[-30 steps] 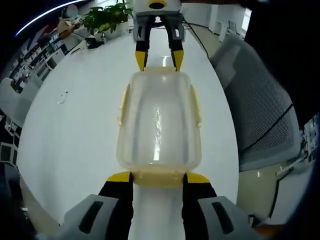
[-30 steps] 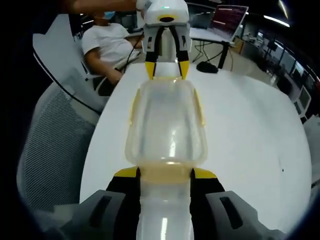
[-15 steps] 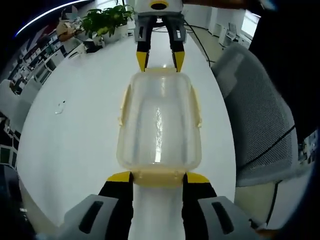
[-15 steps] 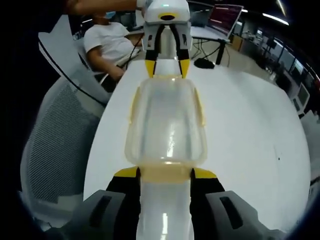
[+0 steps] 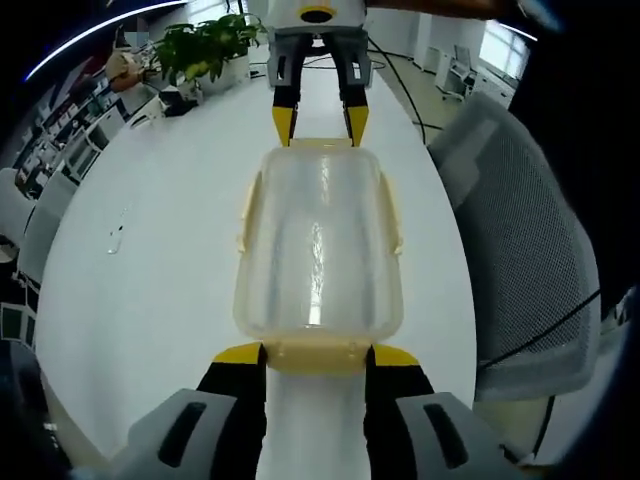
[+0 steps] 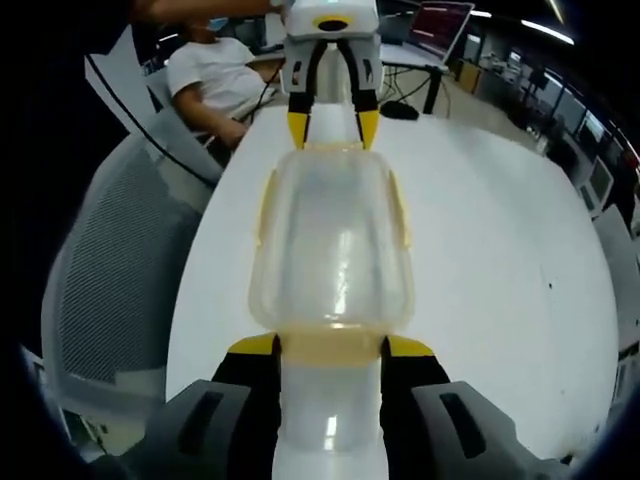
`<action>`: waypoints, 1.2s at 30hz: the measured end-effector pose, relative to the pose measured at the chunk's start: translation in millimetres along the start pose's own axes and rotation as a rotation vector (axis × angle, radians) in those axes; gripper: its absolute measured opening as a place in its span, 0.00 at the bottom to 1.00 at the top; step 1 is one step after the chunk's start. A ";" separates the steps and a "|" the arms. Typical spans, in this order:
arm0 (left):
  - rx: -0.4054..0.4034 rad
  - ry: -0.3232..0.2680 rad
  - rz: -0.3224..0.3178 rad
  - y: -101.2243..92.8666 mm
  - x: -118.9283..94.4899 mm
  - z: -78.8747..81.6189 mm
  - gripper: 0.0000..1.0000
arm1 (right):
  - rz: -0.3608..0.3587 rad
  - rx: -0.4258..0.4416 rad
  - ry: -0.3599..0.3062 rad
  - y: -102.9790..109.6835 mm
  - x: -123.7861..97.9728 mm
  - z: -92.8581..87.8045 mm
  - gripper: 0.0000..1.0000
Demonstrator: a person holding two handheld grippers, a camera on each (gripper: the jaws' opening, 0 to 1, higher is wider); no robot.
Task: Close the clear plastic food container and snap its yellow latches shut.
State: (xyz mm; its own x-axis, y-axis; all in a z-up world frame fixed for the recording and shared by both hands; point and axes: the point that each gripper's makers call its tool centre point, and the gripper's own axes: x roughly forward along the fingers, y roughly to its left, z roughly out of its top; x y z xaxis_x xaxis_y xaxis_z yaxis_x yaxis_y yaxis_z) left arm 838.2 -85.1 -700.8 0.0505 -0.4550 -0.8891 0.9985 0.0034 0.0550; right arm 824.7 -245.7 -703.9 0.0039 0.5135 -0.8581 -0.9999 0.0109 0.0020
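Observation:
The clear plastic food container (image 5: 318,240) with its lid on hangs above the white table (image 5: 150,250), carried between both grippers. My left gripper (image 5: 317,356) is shut across the container's near end, its yellow-tipped jaws flanking the yellow end latch (image 5: 318,350). At the far end my right gripper (image 5: 320,122) clasps the opposite end. The right gripper view has the same container (image 6: 333,240), with my right gripper (image 6: 332,348) shut on its near end and the left gripper (image 6: 333,128) on the far one. Yellow side latches (image 5: 247,205) stick out from the long sides.
A grey mesh chair (image 5: 520,230) stands along the table's edge. A potted plant (image 5: 205,40) sits at the far end of the table, and a small object (image 5: 115,238) lies on it. A seated person in a white shirt (image 6: 215,80) is beyond another chair (image 6: 110,260).
The background has slid behind the container, so both grippers and the container have shifted together over the table. Both grips are unchanged.

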 end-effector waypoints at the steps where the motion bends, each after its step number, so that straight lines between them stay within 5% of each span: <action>1: 0.000 -0.002 -0.001 -0.2 1.8 2.5 0.32 | 0.000 0.000 0.004 0.4 -1.1 -2.6 0.35; 36: 0.019 -0.045 -0.025 1.4 45.5 70.4 0.32 | -0.011 0.026 0.093 -0.9 -28.5 -80.4 0.35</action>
State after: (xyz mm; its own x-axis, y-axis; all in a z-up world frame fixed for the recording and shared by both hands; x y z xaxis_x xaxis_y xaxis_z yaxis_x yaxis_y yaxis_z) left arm 840.4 -168.5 -709.1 0.0237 -0.4939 -0.8692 0.9988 -0.0255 0.0417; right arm 824.6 -329.3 -720.8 0.0123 0.4313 -0.9021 -0.9992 0.0388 0.0050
